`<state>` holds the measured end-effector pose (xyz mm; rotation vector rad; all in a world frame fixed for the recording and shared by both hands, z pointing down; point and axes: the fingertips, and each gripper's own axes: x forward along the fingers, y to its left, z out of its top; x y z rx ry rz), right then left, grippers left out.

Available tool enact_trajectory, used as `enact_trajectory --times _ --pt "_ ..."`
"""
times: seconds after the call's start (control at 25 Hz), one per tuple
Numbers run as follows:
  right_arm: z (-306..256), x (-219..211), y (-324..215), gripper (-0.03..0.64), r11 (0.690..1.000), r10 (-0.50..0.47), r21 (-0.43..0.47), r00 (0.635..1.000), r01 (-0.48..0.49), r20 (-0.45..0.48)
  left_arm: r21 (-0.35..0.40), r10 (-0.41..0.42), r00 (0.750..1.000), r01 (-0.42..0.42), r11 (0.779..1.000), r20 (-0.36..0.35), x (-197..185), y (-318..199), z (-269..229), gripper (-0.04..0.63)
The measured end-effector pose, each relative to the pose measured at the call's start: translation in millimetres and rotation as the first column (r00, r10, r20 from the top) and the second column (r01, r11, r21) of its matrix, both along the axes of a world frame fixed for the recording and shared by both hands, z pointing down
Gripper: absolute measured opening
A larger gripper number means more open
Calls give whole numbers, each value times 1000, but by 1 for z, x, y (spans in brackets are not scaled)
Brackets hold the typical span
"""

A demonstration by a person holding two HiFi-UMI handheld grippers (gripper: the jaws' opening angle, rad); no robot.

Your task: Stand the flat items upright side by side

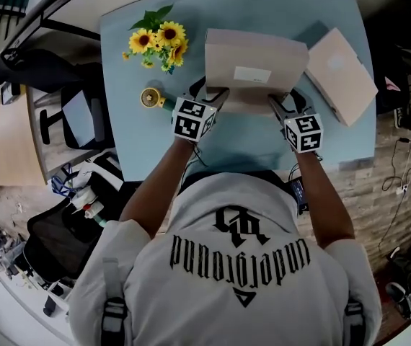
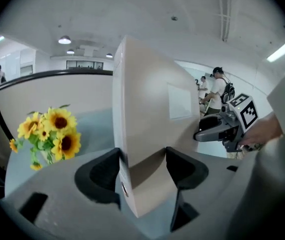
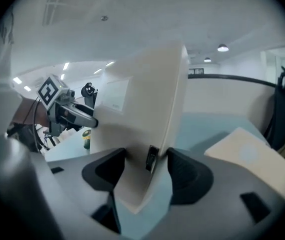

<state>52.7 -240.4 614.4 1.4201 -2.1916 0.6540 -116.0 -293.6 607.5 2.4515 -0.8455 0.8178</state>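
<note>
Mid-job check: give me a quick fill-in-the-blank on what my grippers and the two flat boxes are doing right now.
1. Together, the left gripper and the right gripper are clamped on this many boxes: ____.
2. In the head view, the other box lies flat on the table to the ____ of the held box.
3. The petals of the flowers are coloured ____.

Missing words: one; right; yellow

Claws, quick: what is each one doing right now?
Left claw: closed on one corner of the beige box.
Right claw: closed on the same box's other corner.
</note>
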Motion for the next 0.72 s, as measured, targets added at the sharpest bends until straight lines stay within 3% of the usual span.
enact_trajectory --times 0.2,0.72 --pt "-15 2 -15 261 992 -7 123 984 30 -177 107 -44 999 41 993 27 1 -7 -4 304" --pt "-5 11 -31 262 976 -9 207 968 63 -251 143 -98 993 88 986 65 8 -6 15 299"
